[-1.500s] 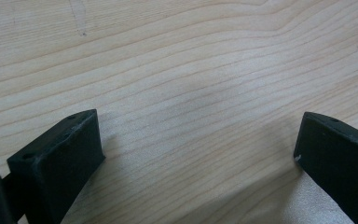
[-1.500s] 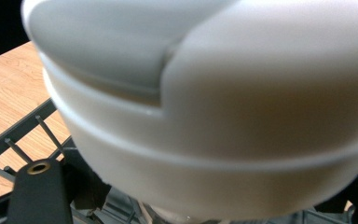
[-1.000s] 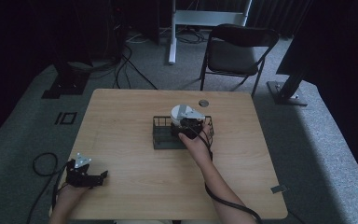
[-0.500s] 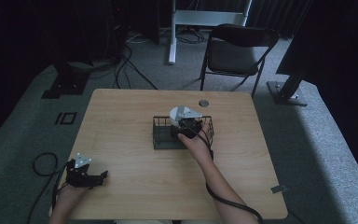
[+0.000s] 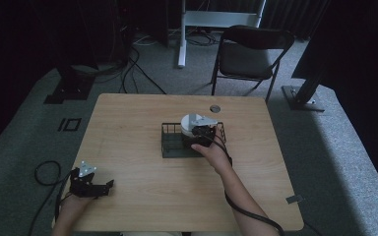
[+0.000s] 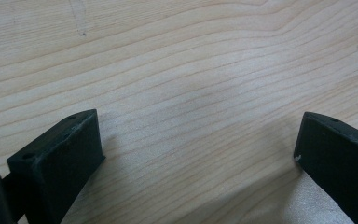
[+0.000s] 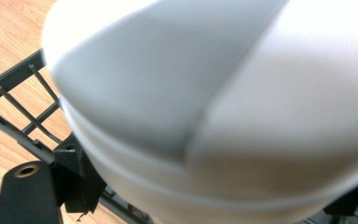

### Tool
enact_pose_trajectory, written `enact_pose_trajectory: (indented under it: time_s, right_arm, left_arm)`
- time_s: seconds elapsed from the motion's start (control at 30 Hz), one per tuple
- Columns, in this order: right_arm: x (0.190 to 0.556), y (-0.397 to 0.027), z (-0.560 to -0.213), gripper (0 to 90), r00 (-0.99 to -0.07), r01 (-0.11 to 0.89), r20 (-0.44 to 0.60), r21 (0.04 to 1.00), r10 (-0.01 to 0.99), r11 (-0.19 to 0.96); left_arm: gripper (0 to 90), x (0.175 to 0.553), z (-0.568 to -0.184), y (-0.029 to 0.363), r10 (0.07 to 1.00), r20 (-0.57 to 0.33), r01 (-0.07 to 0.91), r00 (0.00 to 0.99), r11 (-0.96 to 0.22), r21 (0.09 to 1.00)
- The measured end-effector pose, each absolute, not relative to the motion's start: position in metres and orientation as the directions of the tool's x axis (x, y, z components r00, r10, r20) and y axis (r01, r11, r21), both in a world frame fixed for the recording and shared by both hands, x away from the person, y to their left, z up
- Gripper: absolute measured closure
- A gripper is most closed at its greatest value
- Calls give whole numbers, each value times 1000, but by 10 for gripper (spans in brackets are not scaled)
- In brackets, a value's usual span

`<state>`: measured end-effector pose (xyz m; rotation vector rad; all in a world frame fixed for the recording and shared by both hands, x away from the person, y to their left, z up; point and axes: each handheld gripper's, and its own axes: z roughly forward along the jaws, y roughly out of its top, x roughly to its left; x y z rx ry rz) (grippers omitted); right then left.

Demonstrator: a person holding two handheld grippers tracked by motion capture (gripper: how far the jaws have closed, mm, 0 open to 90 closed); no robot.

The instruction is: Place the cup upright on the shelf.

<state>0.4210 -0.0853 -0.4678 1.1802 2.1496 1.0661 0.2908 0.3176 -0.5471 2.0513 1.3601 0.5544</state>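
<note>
On the pale wooden table (image 5: pixel 142 123), the left gripper (image 5: pixel 89 183) rests near the front left corner with its jaws spread wide and empty, while toward the back middle the right gripper (image 5: pixel 201 133) pinches a white bowl (image 5: pixel 195 124) over the black wire rack (image 5: pixel 172 145).

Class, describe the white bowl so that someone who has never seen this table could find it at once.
Start at the wooden table and find the black wire rack near its middle. The white bowl sits over the rack's right part, at the right gripper. It is the one pale, rounded thing among dark parts.
</note>
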Motion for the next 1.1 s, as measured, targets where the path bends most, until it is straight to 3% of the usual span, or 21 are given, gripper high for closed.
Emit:
enact_pose_trajectory:
  time_s: [1.1]
  right_arm:
    - [384,-125,-468,114,-586,406,33,877,810,257]
  left_arm:
    - [12,291,-547,318,923,11,668,385,-287,686]
